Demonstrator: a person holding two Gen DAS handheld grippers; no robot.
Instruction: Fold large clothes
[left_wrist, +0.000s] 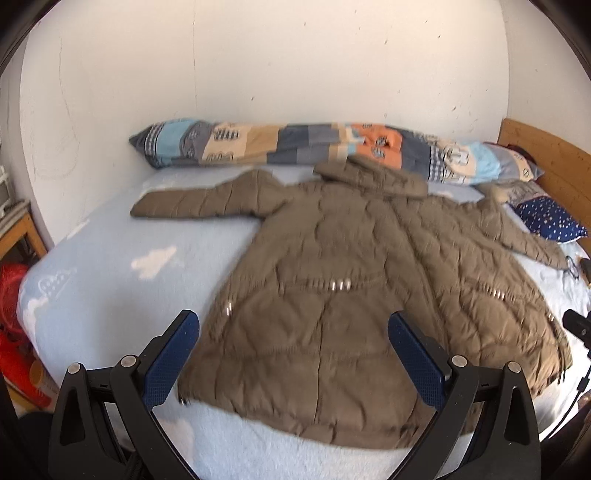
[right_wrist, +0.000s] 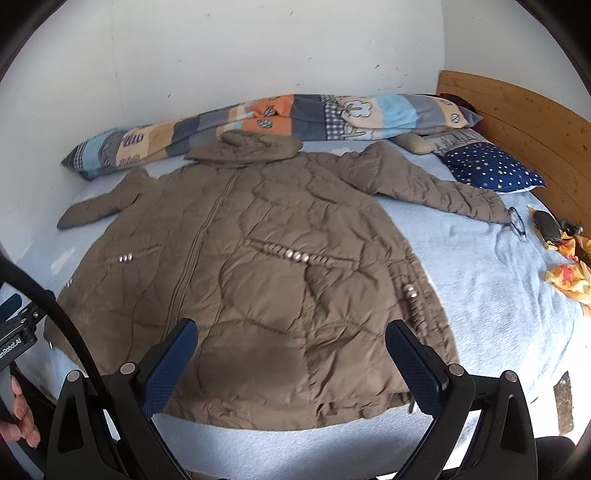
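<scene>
Khaki-brown quilted fabric fills the middle of both views: a padded coat (left_wrist: 351, 295) is spread front-up on the pale blue bed (left_wrist: 110, 266), its hood toward the far edge by the patchwork bolster (left_wrist: 280, 144) and its hem toward the near edge. The long axis of the coat is thus seen to run from near edge to far edge, straight away from both tools. Both sleeves are laid outward, one toward the left side of the bed, the other toward the headboard side near the star-print pillow (right_wrist: 491, 170).

The left gripper (left_wrist: 295, 354) is held above the hem with its jaws spread wide and nothing gripped; the right gripper (right_wrist: 291, 354) is likewise wide open and empty, over the hem on the zip's right side. Neither pair of jaws is shown touching the cloth.

Folding is judged not yet begun. The left sleeve lies nearer the left gripper, the right sleeve nearer the right, so a sleeve-inward fold would probably be started with a reach well forward along the coat's sides.
</scene>
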